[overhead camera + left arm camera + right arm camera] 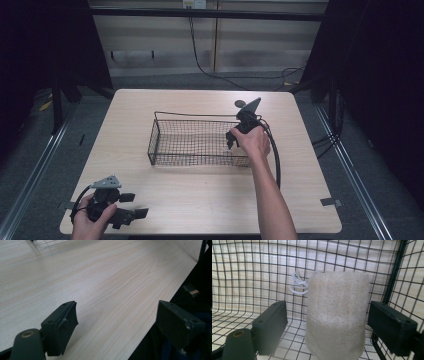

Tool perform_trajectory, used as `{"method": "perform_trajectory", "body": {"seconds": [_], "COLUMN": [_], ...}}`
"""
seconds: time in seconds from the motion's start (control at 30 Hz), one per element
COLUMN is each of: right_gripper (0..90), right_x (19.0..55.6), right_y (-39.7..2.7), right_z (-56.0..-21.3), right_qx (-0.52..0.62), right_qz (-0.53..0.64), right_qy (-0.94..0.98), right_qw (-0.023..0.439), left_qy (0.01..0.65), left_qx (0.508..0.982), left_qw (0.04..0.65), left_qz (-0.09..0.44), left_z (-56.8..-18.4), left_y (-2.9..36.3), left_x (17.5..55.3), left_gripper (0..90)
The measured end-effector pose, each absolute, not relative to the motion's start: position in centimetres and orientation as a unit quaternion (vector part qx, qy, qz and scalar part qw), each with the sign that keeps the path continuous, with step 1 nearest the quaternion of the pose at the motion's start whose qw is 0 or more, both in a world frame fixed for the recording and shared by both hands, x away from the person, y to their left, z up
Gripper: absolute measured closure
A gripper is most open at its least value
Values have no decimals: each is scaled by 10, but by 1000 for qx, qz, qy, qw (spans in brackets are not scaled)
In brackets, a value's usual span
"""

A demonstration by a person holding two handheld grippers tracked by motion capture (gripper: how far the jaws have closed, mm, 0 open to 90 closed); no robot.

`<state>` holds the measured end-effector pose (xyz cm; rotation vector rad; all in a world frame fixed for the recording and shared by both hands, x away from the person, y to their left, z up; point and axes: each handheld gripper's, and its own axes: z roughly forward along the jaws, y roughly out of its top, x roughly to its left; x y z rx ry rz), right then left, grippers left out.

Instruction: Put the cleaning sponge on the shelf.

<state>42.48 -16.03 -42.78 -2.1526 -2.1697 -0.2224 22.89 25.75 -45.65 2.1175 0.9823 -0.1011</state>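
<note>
A pale, fibrous loofah block (337,315) stands between the right gripper (328,326)'s wide-open, untouching jaws inside the black wire basket (165,145), likely light, squashy, best pinched mid-body.

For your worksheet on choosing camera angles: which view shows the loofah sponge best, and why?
The right gripper view: the loofah sponge stands large between the open right gripper jaws inside the wire basket, texture and string loop clear. In the high view the hand covers that spot. The left gripper view faces the table.
</note>
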Motion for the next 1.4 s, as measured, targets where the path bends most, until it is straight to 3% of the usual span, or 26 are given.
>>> {"method": "perform_trajectory", "body": {"seconds": [1.4], "right_gripper": [219], "right_x": [385], "right_y": [-161], "right_z": [-391], "right_qx": [-622], "right_qz": [-145], "right_qy": [-769], "right_qw": [14], "left_qy": [388], "left_qx": [836], "left_qw": [387], "left_qz": [-39], "left_z": [-458], "left_y": [257], "left_x": [230], "left_gripper": [173]}}
